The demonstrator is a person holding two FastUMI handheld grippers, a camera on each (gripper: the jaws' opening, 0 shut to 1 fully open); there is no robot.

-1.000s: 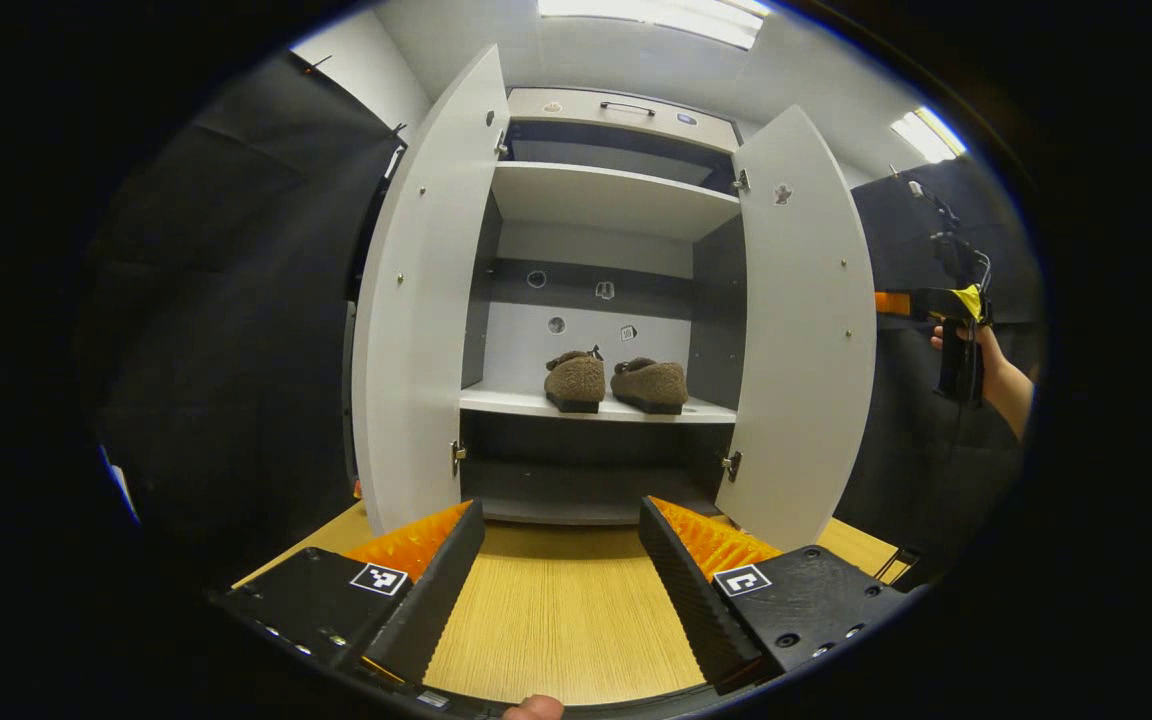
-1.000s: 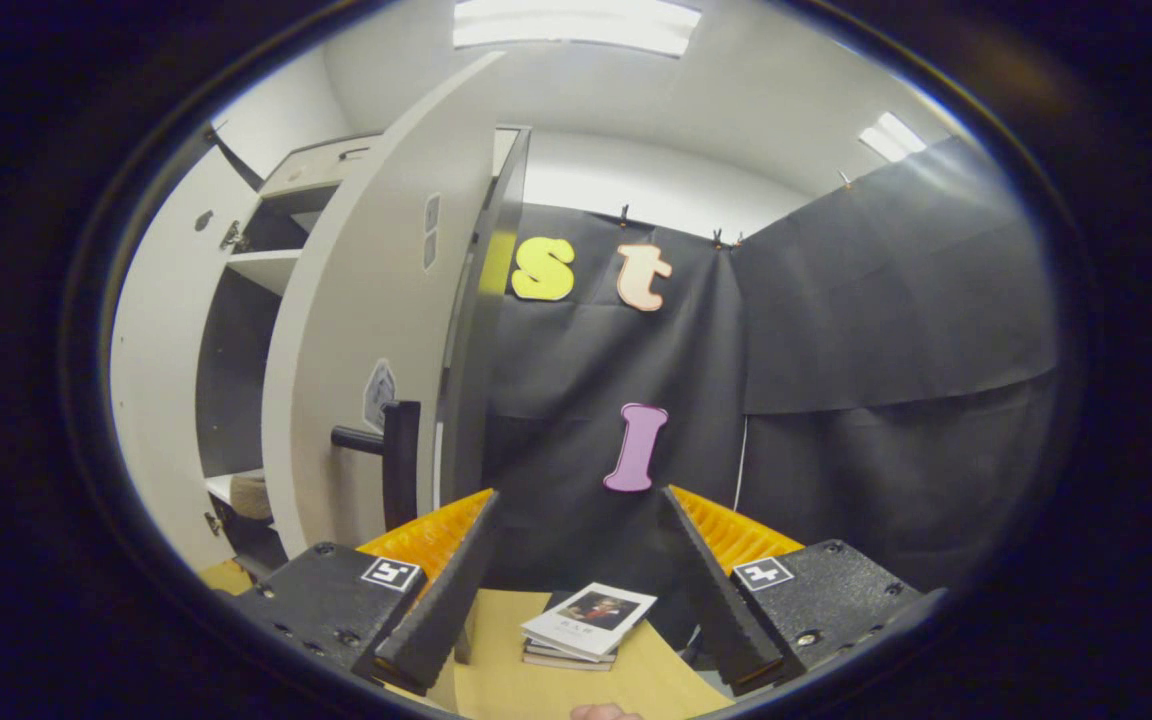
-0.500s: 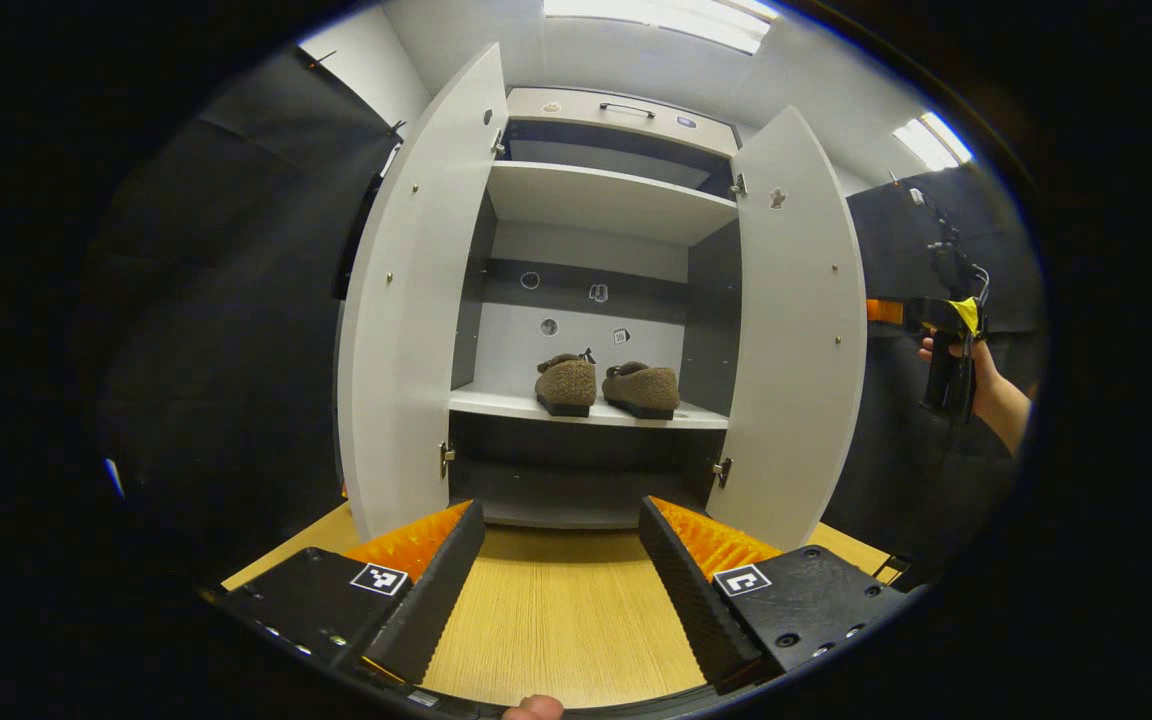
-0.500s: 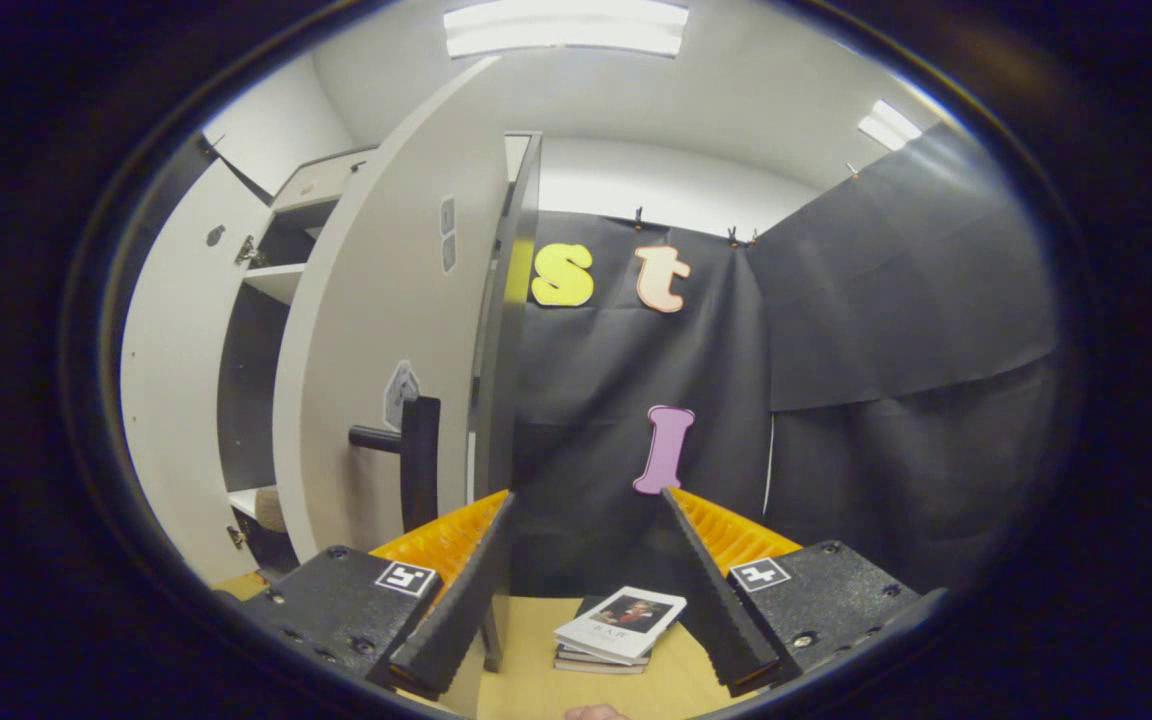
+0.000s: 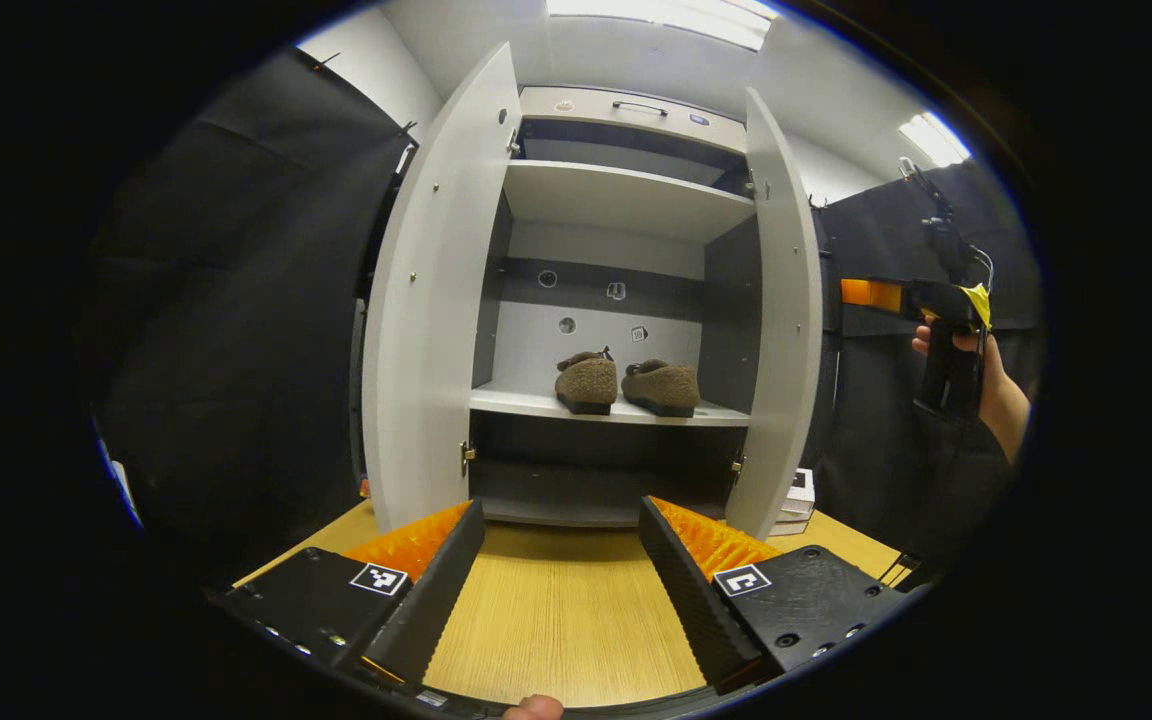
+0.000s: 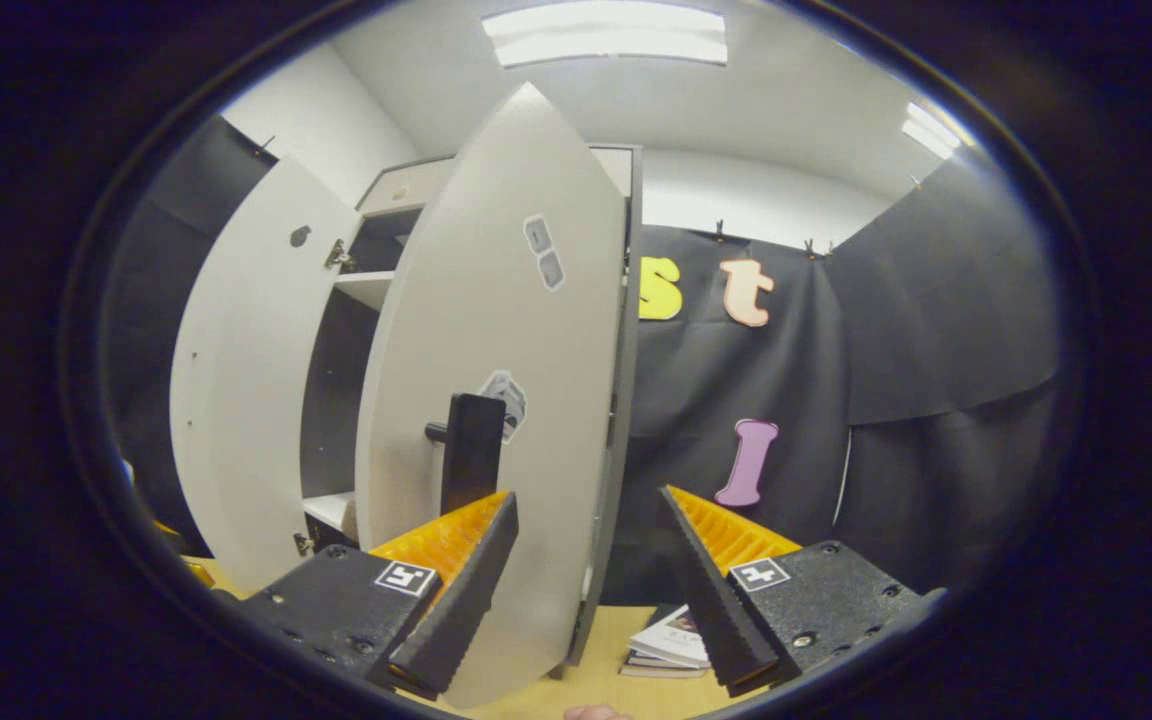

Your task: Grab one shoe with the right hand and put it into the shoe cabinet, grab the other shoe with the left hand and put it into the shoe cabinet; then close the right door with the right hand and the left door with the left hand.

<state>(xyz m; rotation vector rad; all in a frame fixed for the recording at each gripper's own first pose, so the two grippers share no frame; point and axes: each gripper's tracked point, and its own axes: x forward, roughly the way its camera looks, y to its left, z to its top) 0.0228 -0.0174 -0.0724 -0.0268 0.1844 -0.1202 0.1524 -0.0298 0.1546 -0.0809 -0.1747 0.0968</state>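
The right door (image 6: 496, 420) has swung partway shut since a second ago; the right tool (image 6: 586, 590), wide, pushes it. Both shoes (image 5: 626, 383) sit inside the cabinet (image 5: 626, 200); the left tool (image 5: 561, 570) waits, wide.

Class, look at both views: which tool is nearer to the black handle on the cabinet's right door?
Right. The right tool sits close beside the right door, just below its black handle. The left tool hangs back over the wooden table, facing the open cabinet.
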